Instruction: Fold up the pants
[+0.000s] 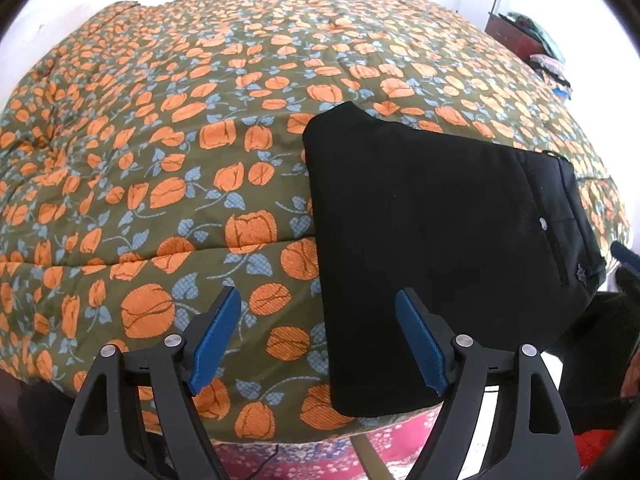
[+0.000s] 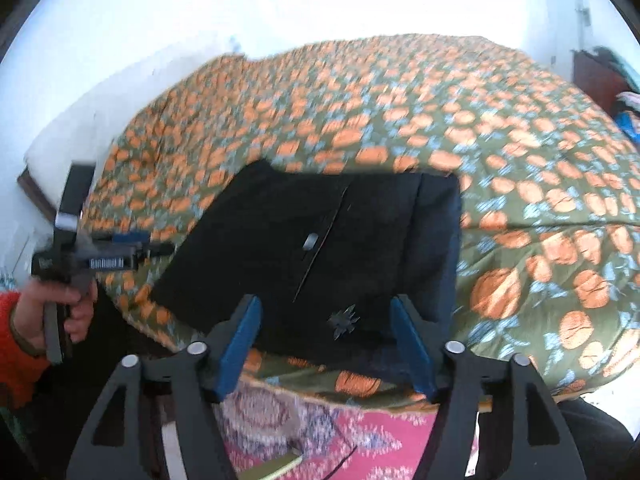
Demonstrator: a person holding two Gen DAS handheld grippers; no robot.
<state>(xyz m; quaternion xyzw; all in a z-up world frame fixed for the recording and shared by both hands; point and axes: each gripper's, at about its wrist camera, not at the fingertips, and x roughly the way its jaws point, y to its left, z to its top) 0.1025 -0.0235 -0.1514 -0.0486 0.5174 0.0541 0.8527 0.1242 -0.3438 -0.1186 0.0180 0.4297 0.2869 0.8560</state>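
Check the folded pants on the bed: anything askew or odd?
Mostly tidy. The black pants lie folded flat on the floral quilt, but right at its near edge, one corner slightly overhanging. Both tongs are open, holding nothing.

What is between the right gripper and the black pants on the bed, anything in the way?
Nothing visible. The right gripper has its jaws open just in front of the folded black pants, which lie on the floral quilt near its edge.

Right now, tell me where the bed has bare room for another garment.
The floral quilt lies bare left of and beyond the folded black pants. It is crowded at the near edge, where the pants and both open claws sit.
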